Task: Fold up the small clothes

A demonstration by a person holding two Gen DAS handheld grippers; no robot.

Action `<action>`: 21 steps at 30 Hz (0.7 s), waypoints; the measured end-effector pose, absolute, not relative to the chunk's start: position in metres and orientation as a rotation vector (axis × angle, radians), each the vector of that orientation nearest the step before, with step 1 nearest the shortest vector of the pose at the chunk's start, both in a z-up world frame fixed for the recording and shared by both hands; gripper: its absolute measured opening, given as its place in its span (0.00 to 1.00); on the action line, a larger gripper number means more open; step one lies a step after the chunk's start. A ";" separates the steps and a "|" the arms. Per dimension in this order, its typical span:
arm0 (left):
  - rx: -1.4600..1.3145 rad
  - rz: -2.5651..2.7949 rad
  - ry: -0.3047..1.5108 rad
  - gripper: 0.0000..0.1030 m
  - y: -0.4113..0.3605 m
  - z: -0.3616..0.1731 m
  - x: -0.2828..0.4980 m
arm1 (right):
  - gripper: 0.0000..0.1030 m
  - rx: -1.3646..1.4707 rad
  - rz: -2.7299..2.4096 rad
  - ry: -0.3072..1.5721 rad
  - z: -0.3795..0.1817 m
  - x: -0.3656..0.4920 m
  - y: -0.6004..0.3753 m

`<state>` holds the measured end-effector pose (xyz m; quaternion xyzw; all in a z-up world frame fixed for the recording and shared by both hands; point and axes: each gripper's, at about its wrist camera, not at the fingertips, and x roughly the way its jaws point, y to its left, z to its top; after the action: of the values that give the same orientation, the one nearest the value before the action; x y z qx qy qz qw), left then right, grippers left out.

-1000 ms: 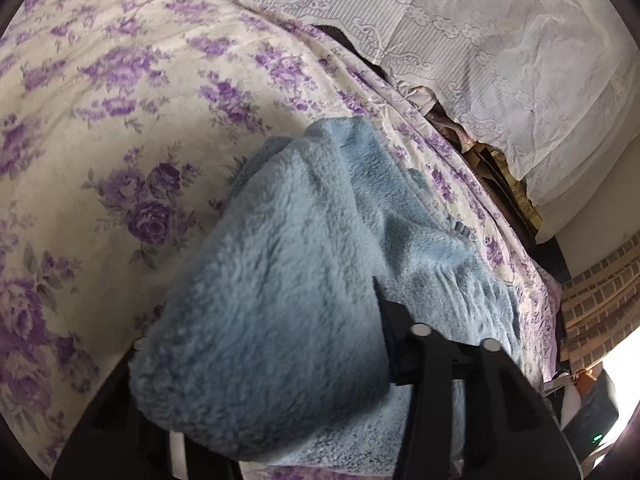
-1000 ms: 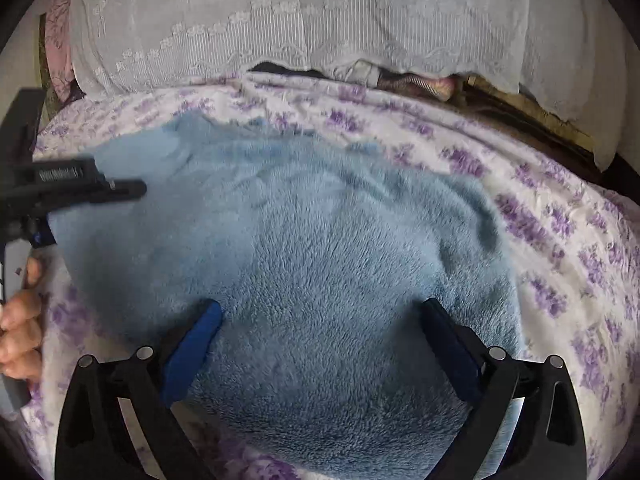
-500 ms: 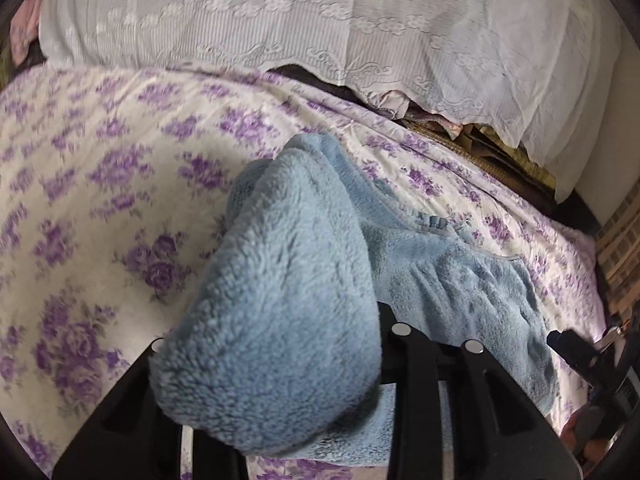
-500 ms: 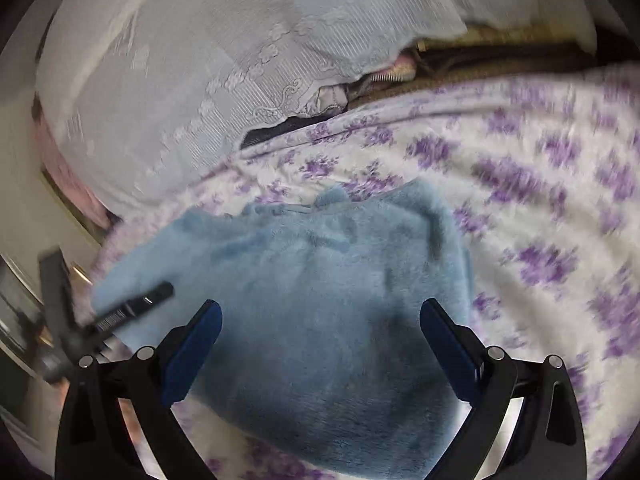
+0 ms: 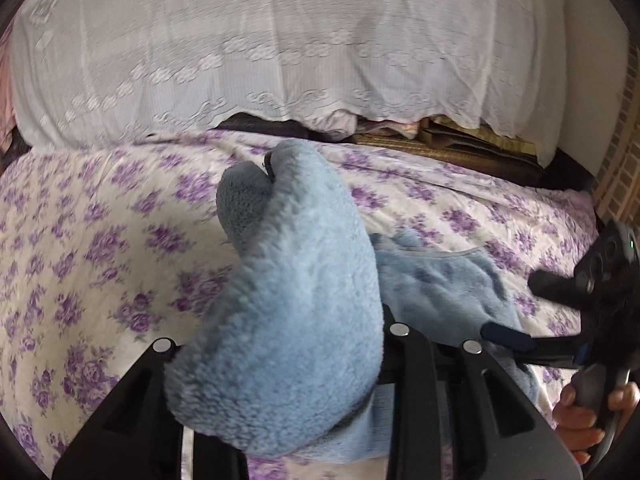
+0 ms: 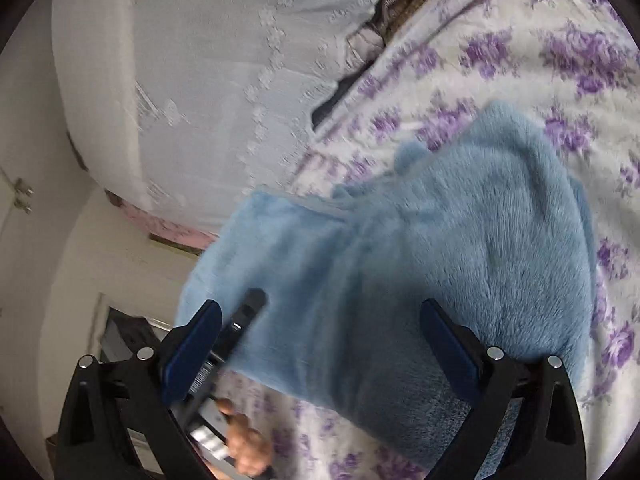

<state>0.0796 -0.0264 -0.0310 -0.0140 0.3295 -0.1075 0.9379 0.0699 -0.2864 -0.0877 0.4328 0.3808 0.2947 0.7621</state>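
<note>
The left gripper [image 5: 276,364], fingers pinching the fluffy light-blue fleece garment [image 5: 288,320], has lifted its edge higher off the purple-flowered bedspread [image 5: 100,248], starting a fold; the right gripper [image 6: 320,344], fingers spread, has rolled sideways above it.

A bed [image 5: 120,240] with a white cover printed in purple flowers fills the foreground. Behind it hangs a white lace cloth [image 5: 280,52], over stacked fabrics [image 5: 460,136]. A pale wall [image 6: 100,240] stands left; patterned brick-like wall [image 5: 624,168] shows at right.
</note>
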 end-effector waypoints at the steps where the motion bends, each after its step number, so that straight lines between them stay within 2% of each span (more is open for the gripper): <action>1: -0.014 -0.226 0.668 0.29 -0.034 -0.030 0.078 | 0.97 0.948 0.637 0.820 -0.085 0.070 -0.290; 11: 0.092 -0.284 0.646 0.28 -0.093 -0.037 0.055 | 0.97 1.023 0.709 0.788 -0.076 0.068 -0.301; 17: 0.203 -0.301 0.608 0.28 -0.125 -0.050 0.035 | 0.97 1.121 0.754 0.814 -0.089 0.076 -0.307; 21: 0.357 -0.272 0.551 0.28 -0.149 -0.062 0.018 | 0.97 1.157 0.756 0.825 -0.096 0.079 -0.309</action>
<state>0.0185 -0.1490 -0.0622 0.1748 0.2699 -0.1332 0.9375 0.0787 -0.3095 -0.0965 0.5181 0.3693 0.3386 0.6932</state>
